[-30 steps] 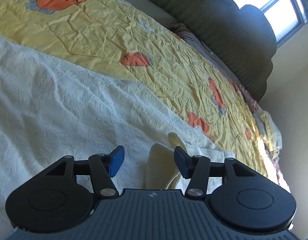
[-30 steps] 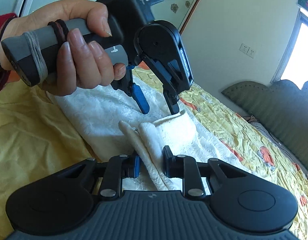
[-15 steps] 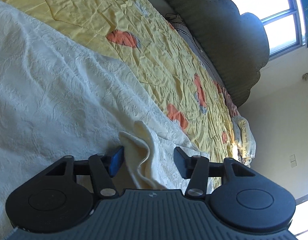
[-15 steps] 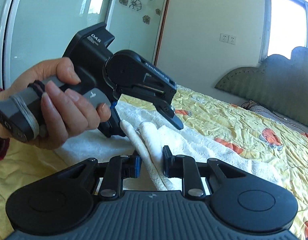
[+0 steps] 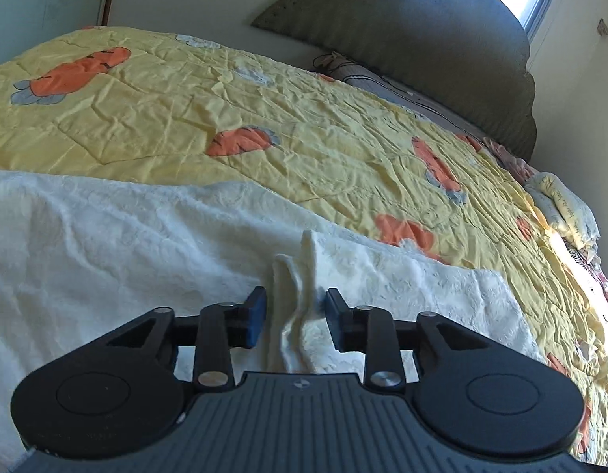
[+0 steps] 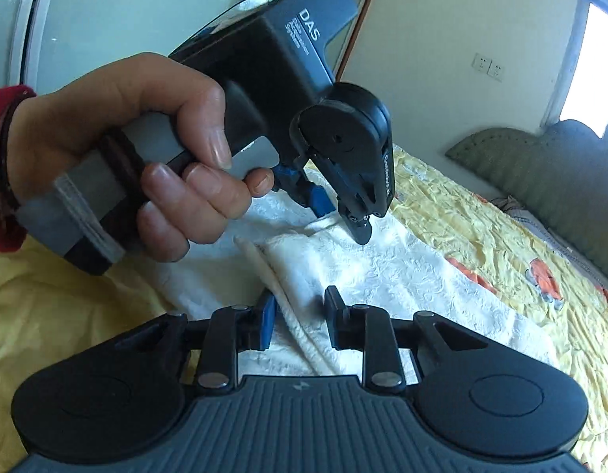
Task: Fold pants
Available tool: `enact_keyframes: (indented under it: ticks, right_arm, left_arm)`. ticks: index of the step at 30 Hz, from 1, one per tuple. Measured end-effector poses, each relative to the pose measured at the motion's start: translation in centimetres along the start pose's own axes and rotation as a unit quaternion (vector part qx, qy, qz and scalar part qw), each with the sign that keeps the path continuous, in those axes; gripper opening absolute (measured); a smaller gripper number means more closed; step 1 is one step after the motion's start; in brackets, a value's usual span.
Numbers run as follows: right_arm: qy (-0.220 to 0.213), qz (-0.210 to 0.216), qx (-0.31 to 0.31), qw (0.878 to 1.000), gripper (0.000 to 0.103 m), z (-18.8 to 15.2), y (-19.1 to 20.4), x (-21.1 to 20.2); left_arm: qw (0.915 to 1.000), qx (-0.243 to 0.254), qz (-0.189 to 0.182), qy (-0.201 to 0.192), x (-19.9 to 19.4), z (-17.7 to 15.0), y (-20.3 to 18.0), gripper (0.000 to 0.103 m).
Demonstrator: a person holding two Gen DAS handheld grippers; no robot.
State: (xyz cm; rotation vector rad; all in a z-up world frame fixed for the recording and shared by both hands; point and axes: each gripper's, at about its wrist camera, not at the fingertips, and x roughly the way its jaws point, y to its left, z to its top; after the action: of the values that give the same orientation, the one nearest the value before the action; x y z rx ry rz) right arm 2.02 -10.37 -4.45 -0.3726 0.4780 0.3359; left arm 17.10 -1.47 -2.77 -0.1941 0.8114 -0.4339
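The cream-white textured pants (image 5: pixel 118 252) lie spread on the yellow bedspread (image 5: pixel 193 118). In the left wrist view my left gripper (image 5: pixel 295 315) is open, with a raised fold of the pants' edge (image 5: pixel 304 276) standing between its fingers. In the right wrist view my right gripper (image 6: pixel 298 317) is open around a bunched ridge of the pants (image 6: pixel 292 295), its fingers apart from the cloth. The left gripper also shows in the right wrist view (image 6: pixel 339 213), held by a hand (image 6: pixel 158 157), its tips down on the pants just beyond.
A green padded headboard (image 5: pixel 422 47) stands at the bed's far end under a bright window. A patterned pillow (image 5: pixel 564 205) lies at the far right edge. A mirrored wardrobe door (image 6: pixel 107 19) and a wall with sockets (image 6: pixel 489 67) stand behind.
My right gripper has opened and let go of the pants' ridge. My left gripper has narrowed a little around the raised fold and swung level over the bed.
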Motion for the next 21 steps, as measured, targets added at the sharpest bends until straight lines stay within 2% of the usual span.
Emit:
enact_keyframes:
  ticks: [3, 5, 7, 12, 18, 19, 21]
  right_arm:
    - [-0.037, 0.044, 0.037, 0.998, 0.030, 0.3, -1.2, -2.4]
    - [-0.053, 0.024, 0.062, 0.996, 0.030, 0.9, -2.2, -2.9]
    - [-0.044, -0.002, 0.047, 0.998, 0.030, 1.2, -2.4, -2.2]
    - [-0.019, 0.017, 0.012, 1.000, 0.030, 1.0, -1.2, -0.4]
    - [0.009, -0.050, -0.082, 0.995, 0.030, 0.2, 1.3, 2.1]
    - [0.008, -0.052, -0.092, 0.994, 0.028, 0.0, 1.8, 2.1]
    - [0.002, -0.056, -0.110, 0.992, 0.012, -0.1, 2.4, 2.0]
  left_arm:
    - [0.9995, -0.017, 0.023, -0.008, -1.1, 0.6, 1.3, 0.048]
    - [0.9989, -0.032, 0.034, -0.013, -2.0, 0.8, 1.9, 0.048]
    - [0.9985, -0.045, 0.031, -0.007, -2.9, 0.8, 2.4, 0.048]
    - [0.9973, -0.070, -0.012, 0.019, -5.1, -0.1, 2.6, 0.048]
    - [0.9876, -0.113, -0.088, 0.064, -6.1, -0.9, 2.6, 0.053]
    - [0.9856, -0.117, -0.099, 0.072, -6.1, -1.1, 2.5, 0.055]
    - [0.9809, -0.126, -0.119, 0.088, -6.0, -1.4, 2.3, 0.057]
